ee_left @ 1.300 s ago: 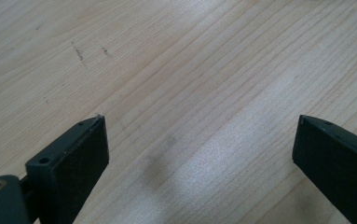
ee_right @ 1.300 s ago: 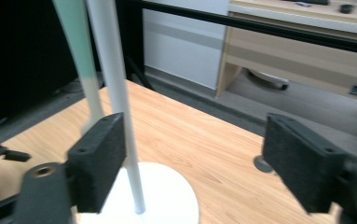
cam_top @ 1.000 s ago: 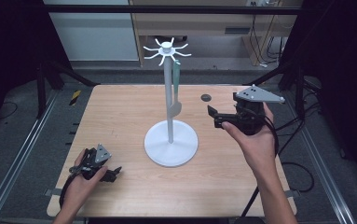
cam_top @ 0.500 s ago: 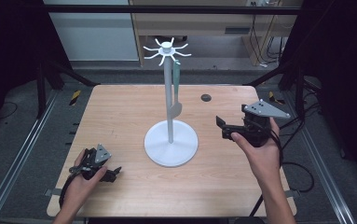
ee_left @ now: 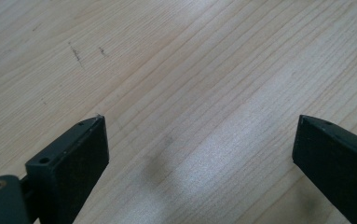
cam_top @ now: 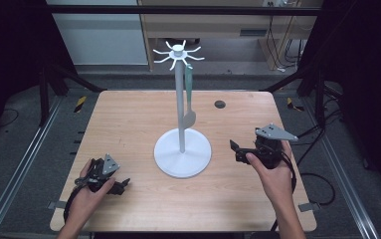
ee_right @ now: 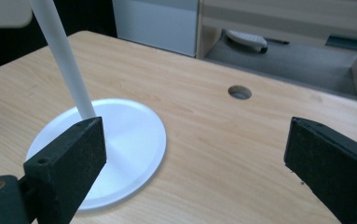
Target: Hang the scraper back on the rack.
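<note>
White stand (cam_top: 182, 151) at table (cam_top: 128, 124) centre, grey-green spatula (cam_top: 189, 97) hanging off top hook. Right gripper (cam_top: 236, 151) just beside base, jaws wide, empty. Left gripper (cam_top: 121, 185) near front-left edge, also wide, nothing held.

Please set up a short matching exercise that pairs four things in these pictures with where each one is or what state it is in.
Column one:
1. left gripper
2. right gripper
3. white stand
4. spoon-shaped tool

Column two:
A. hangs from a hook at the top of the pole
B. open, low over bare wood near the front left corner of the table
C. upright in the middle of the table
D. open, pointing toward the round base from its right side

Pairs: 1-B, 2-D, 3-C, 4-A
</note>
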The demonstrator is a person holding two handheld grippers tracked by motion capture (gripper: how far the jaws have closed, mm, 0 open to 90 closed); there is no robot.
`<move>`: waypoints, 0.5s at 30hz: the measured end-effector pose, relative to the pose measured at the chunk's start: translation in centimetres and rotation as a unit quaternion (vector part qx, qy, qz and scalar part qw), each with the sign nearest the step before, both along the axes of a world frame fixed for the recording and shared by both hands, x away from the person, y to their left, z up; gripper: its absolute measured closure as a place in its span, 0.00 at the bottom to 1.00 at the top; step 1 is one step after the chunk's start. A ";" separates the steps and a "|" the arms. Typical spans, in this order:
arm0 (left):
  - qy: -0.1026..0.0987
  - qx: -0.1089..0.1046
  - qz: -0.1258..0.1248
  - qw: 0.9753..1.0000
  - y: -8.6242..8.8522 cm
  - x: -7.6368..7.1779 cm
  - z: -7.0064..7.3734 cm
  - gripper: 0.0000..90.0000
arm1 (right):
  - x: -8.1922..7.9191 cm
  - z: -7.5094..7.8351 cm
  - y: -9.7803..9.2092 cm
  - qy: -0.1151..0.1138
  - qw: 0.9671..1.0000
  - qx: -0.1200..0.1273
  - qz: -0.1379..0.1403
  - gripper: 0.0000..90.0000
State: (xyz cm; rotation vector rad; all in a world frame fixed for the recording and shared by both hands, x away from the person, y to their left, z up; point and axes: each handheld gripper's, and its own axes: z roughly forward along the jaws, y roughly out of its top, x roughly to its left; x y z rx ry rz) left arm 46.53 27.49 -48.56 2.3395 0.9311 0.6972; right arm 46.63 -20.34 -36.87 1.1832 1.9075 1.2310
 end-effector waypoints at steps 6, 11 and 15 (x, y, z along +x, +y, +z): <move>0.000 -0.003 0.001 1.000 0.0 0.0 0.0 0.04 | 0.2 -2.0 -0.3 0.020 1.000 0.003 -0.005 0.08; 0.000 -0.002 0.000 1.000 0.0 0.0 0.0 0.04 | 0.3 -3.8 -0.4 0.045 0.999 -0.009 -0.015 0.08; 0.001 -0.002 0.000 1.000 0.0 0.0 0.0 0.04 | 0.5 -5.0 -0.7 0.059 0.998 -0.012 -0.023 0.08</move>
